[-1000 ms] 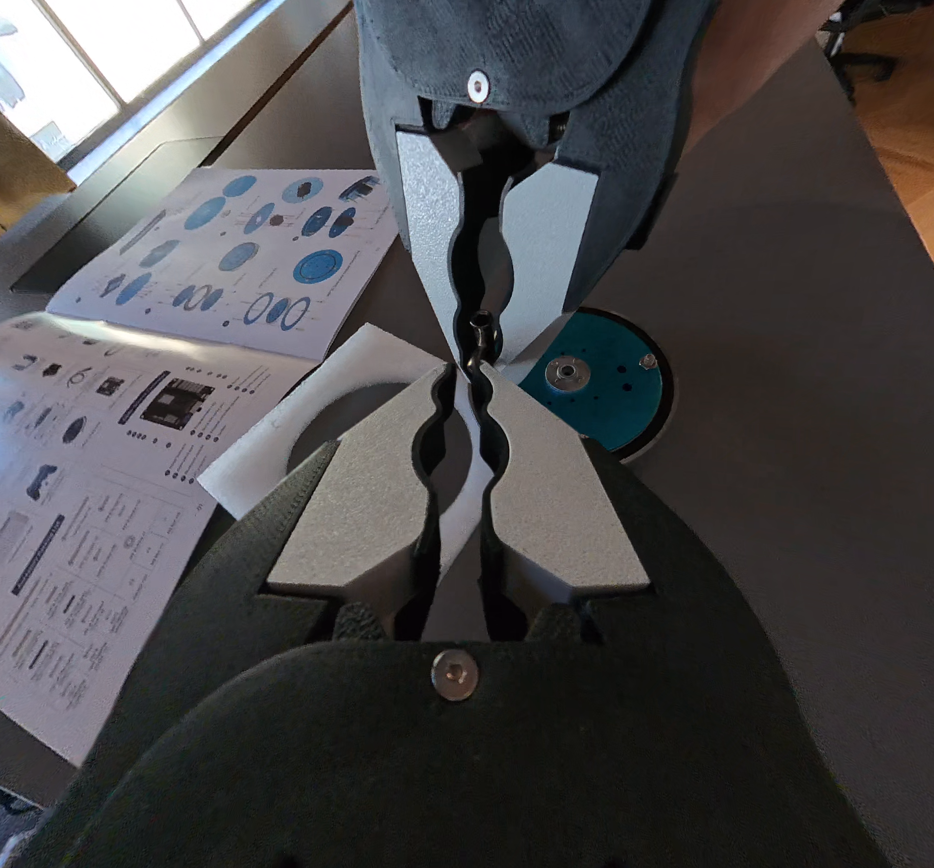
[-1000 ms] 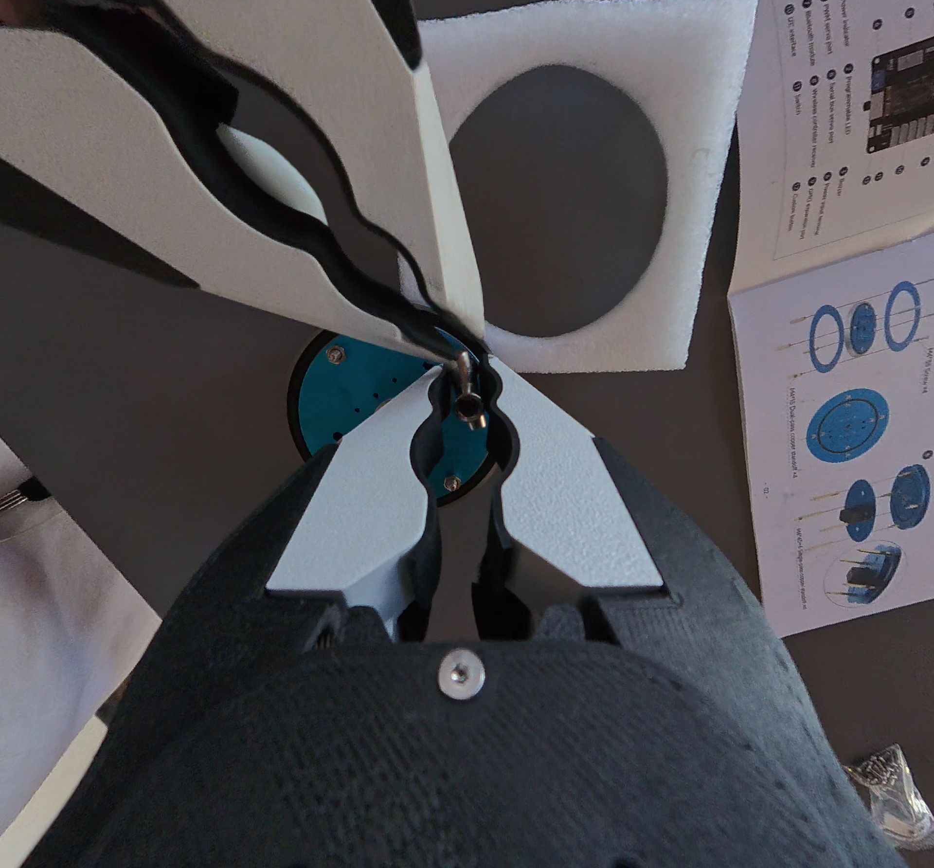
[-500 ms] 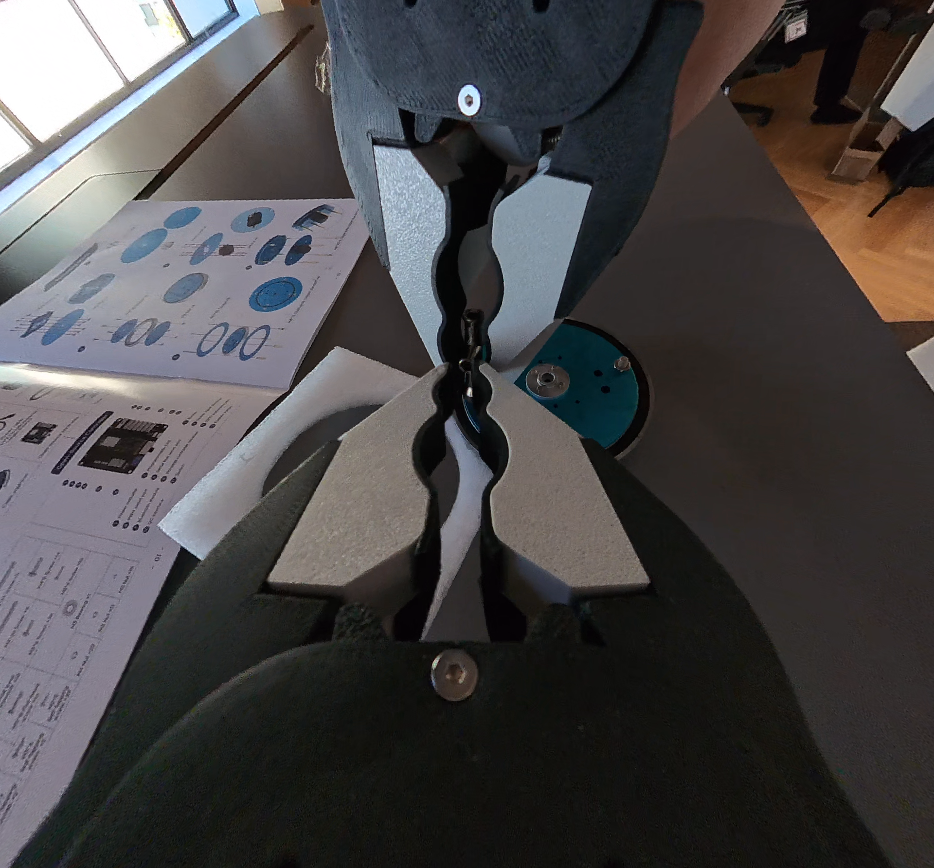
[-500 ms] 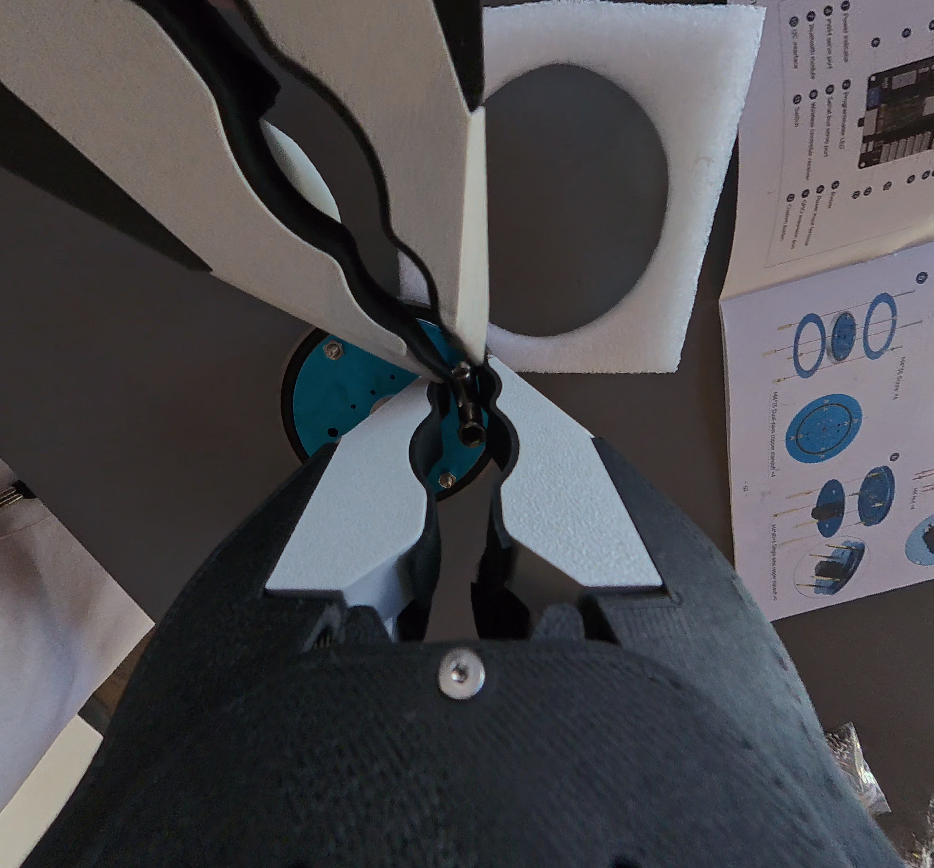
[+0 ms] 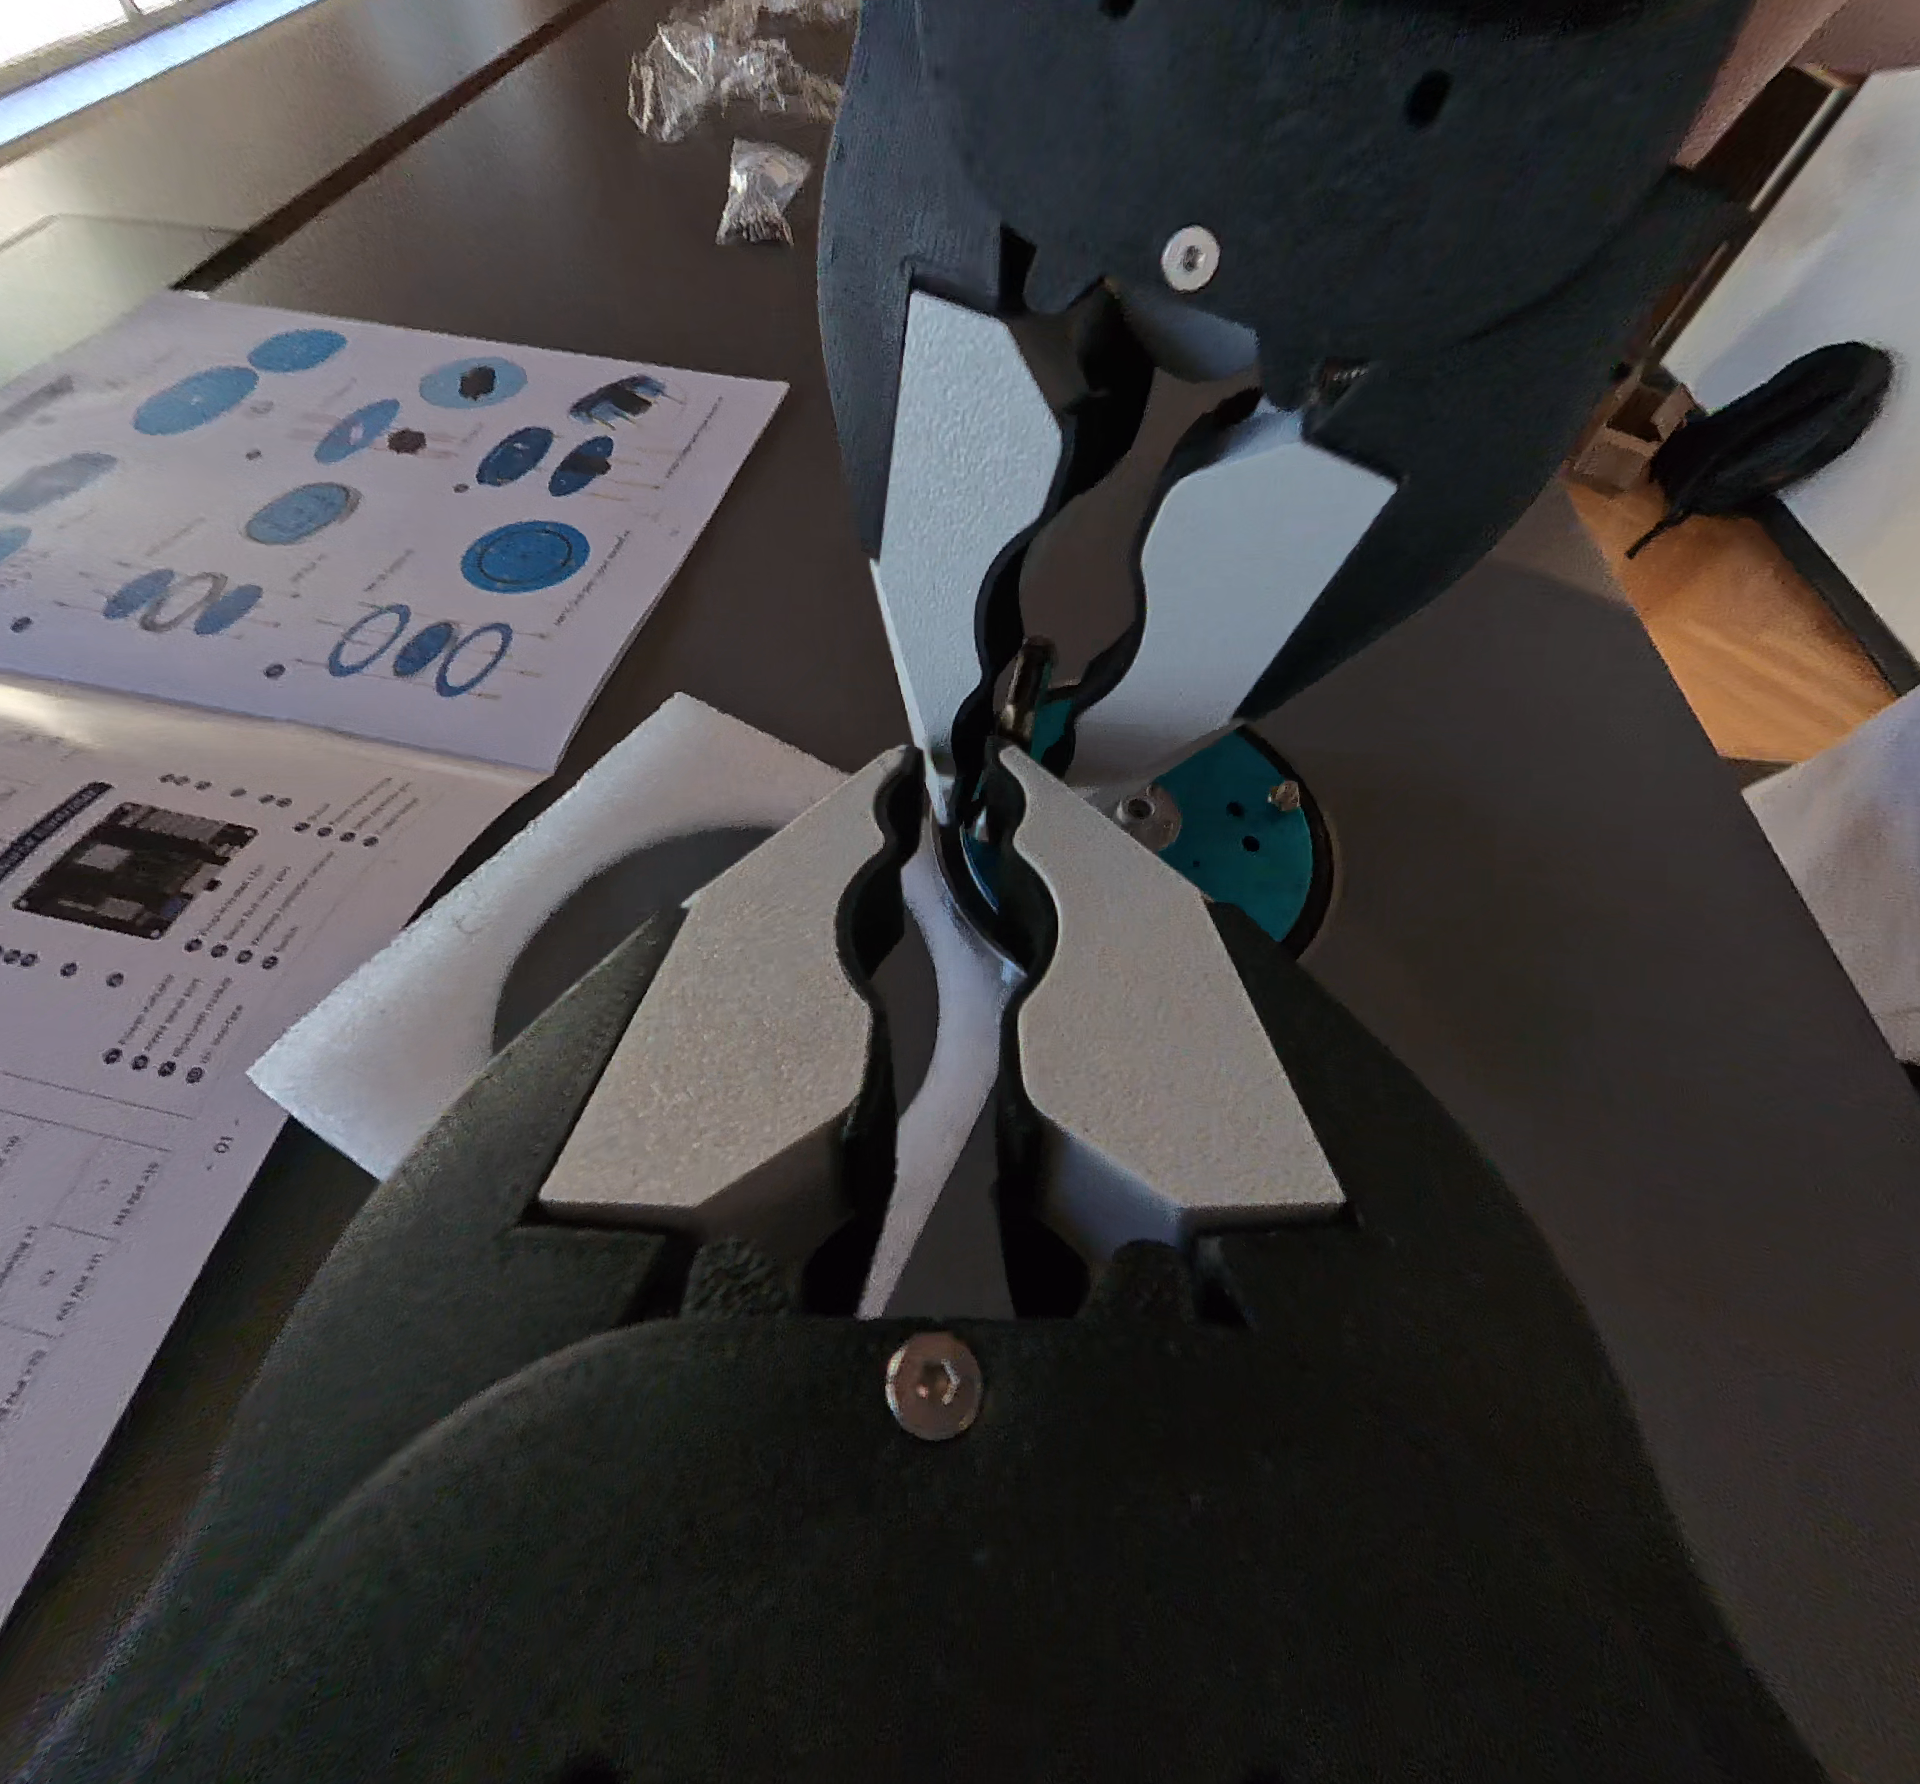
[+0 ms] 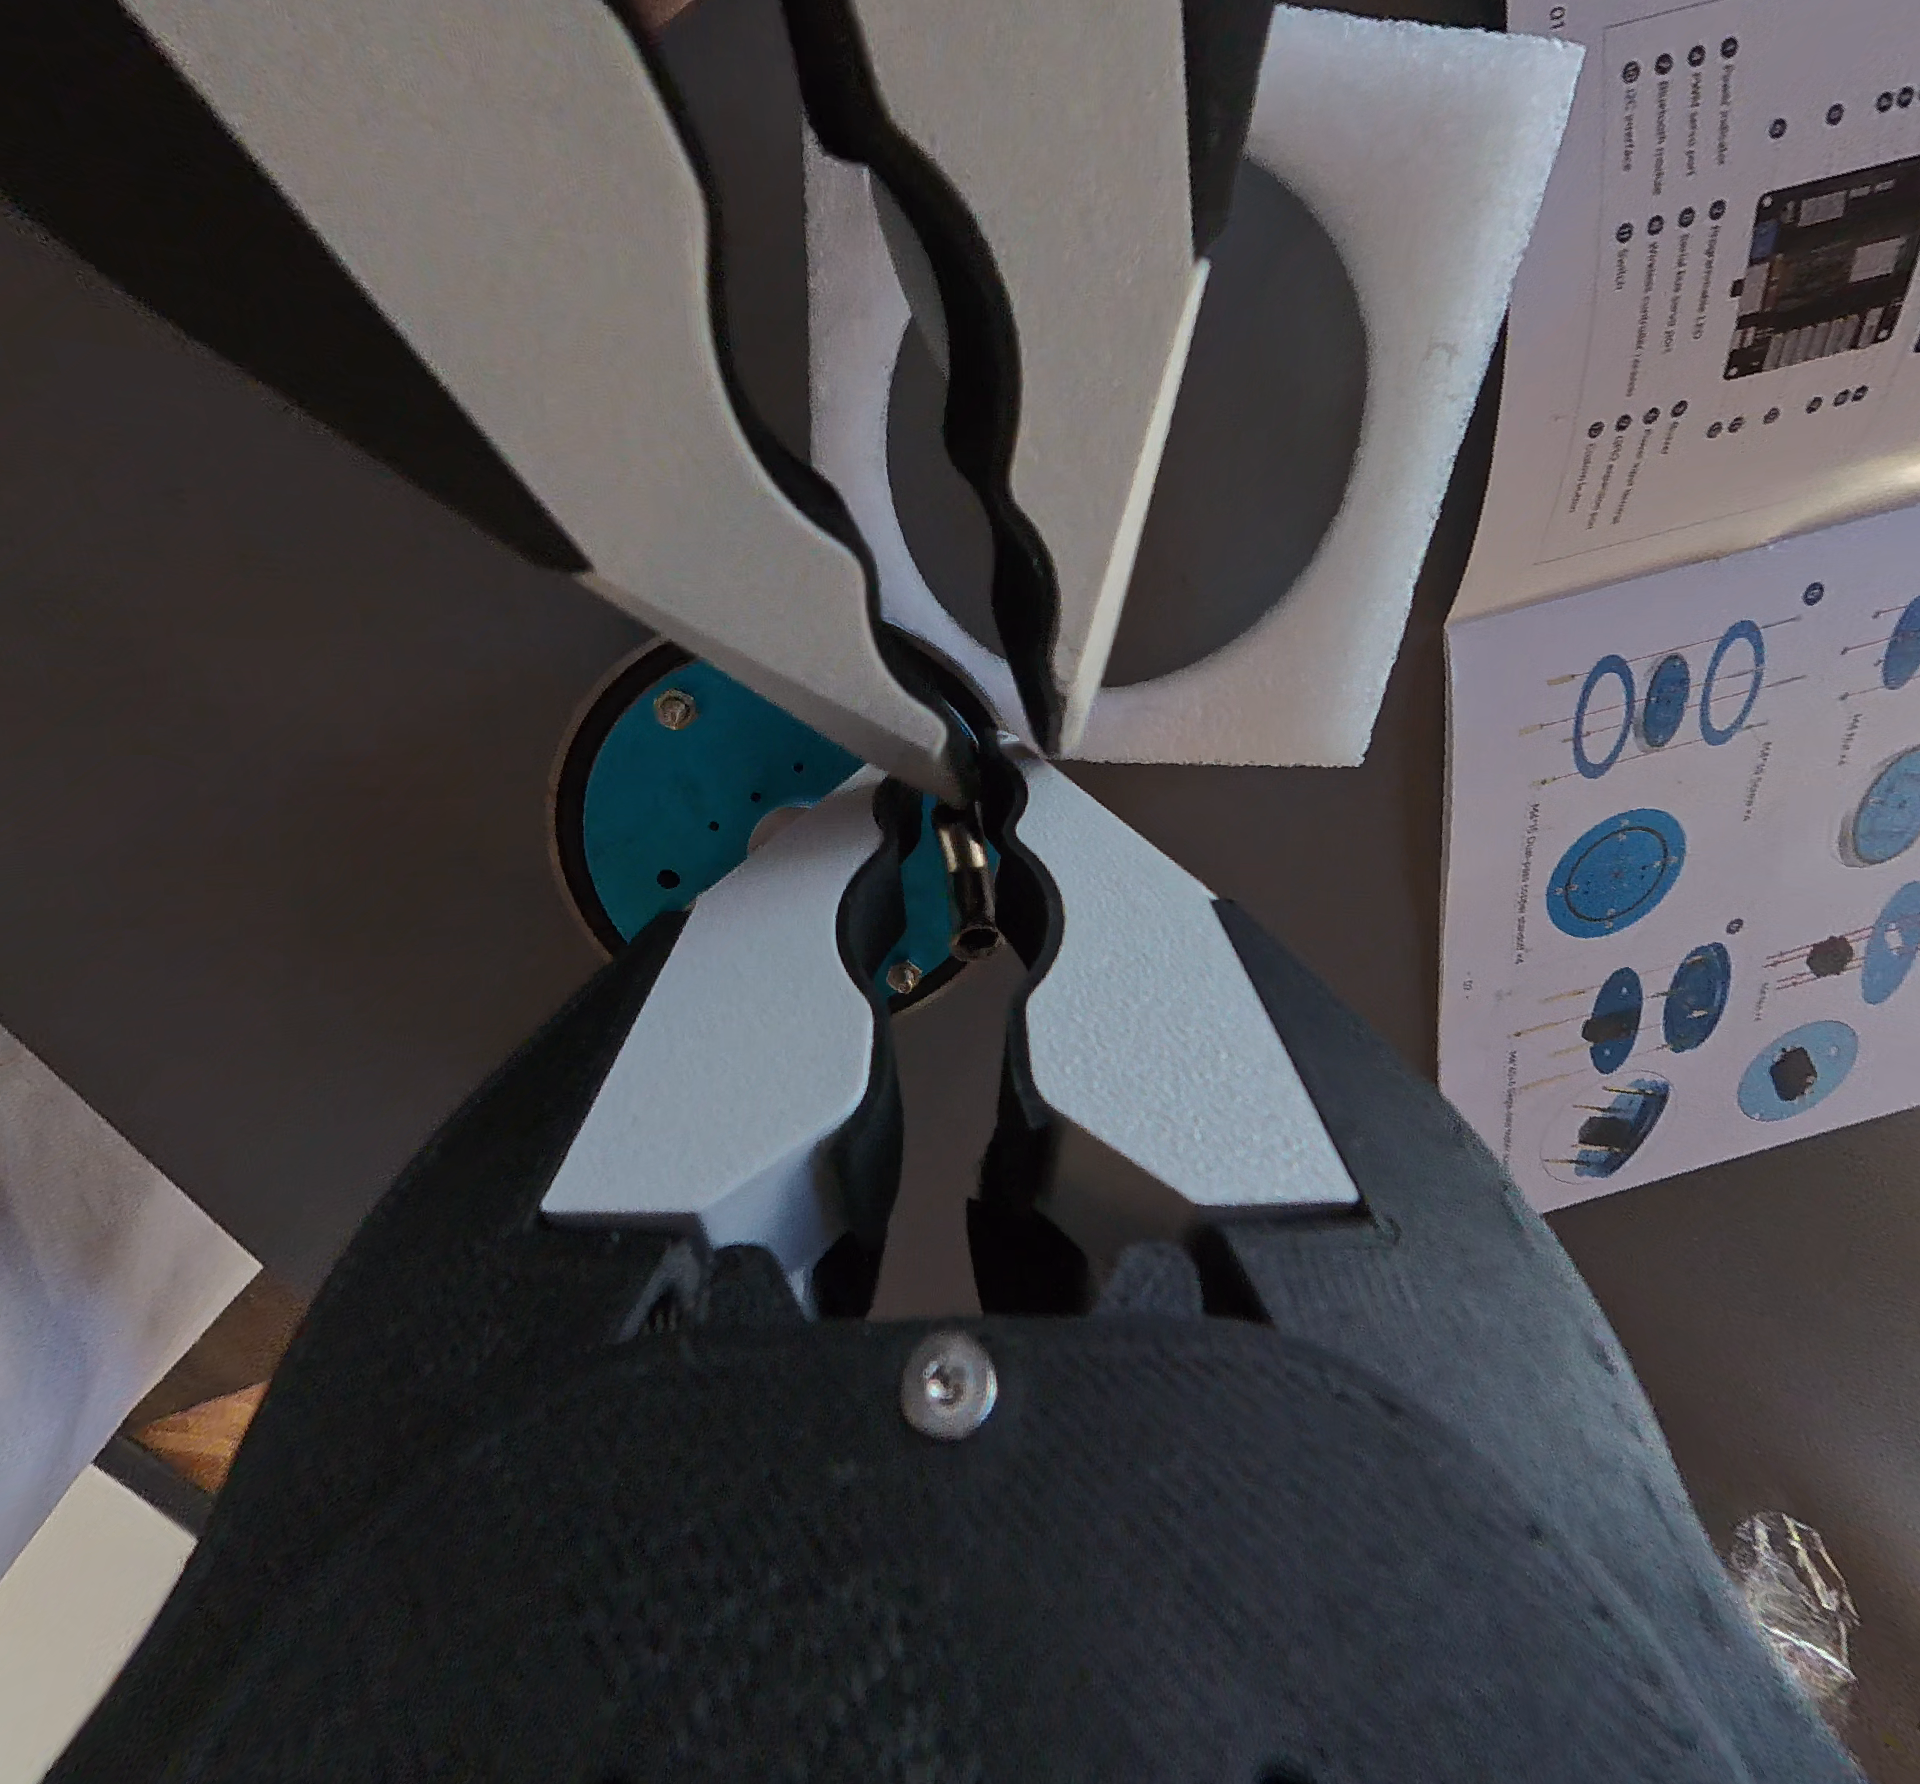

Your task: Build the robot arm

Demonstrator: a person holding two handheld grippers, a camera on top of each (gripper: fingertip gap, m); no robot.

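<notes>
A small dark metal standoff sits where my two grippers meet tip to tip, above a teal disc on the dark table. My left gripper is shut on the thin near end of the standoff. The standoff points away into the gap of my right gripper, which comes down from above. In the right wrist view the standoff lies along the gap of my right gripper, whose jaws stand a little apart. My left gripper reaches in from the top. The teal disc lies just below.
A white foam square with a round hole lies left of the disc, also in the right wrist view. An open booklet lies beyond it. Clear plastic bags sit farther back. The table edge and wooden floor are to the right. Only a small space, under 4 cm, lies between the two pairs of fingers. The right tips stand about 4 cm off the teal disc.
The grippers have stayed tip to tip over the disc. The right gripper now leans to the right in the left wrist view. The standoff has tilted slightly.
</notes>
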